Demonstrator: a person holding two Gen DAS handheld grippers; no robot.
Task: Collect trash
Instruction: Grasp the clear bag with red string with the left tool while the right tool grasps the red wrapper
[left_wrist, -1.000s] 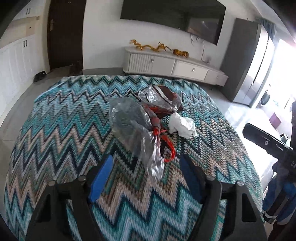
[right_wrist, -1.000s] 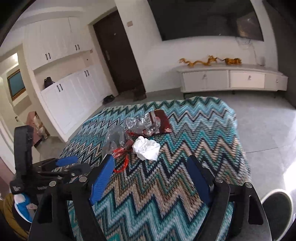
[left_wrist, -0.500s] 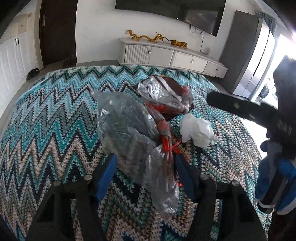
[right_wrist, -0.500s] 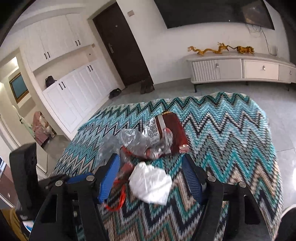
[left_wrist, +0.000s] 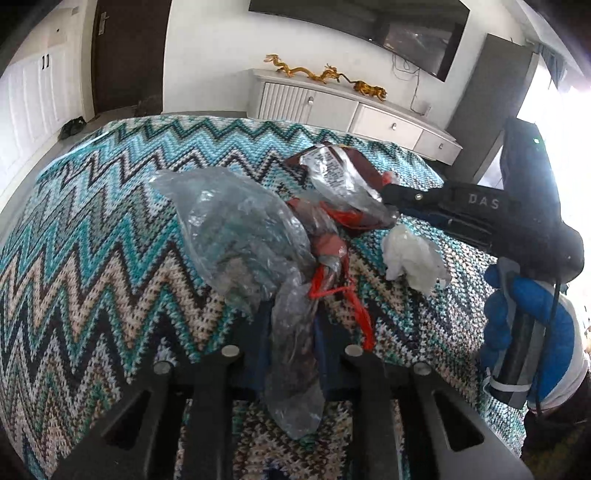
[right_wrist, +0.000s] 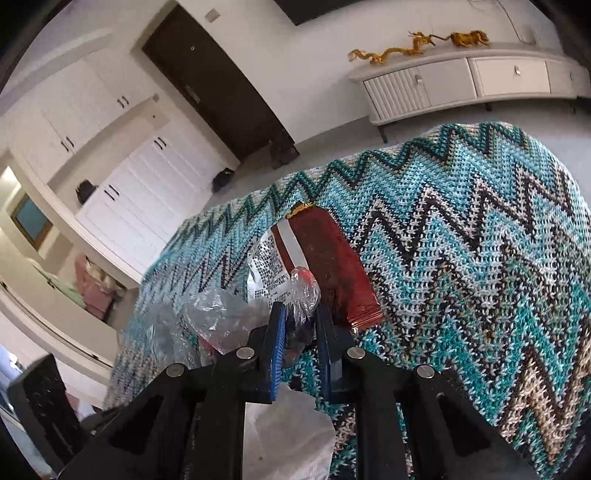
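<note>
On the zigzag blanket (left_wrist: 92, 229), the left hand-held gripper (left_wrist: 291, 332) has just clamped the clear plastic bag (left_wrist: 236, 229); the right hand-held gripper (right_wrist: 301, 332), lettered "DAS", has closed on crinkled wrapper (right_wrist: 303, 291) beside the red packet (right_wrist: 332, 266). White tissue (left_wrist: 412, 262) lies between them.

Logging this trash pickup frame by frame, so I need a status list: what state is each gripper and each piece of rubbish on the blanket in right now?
Left gripper: jaws just closed, pinching the clear plastic bag.
Clear plastic bag: crumpled, lying on the zigzag blanket, tail clamped.
Right gripper: jaws just closed on the clear wrapper.
Clear wrapper: crinkled, clamped.
Red packet: flat on the blanket, loose.
White tissue: crumpled, loose, ungripped.
</note>
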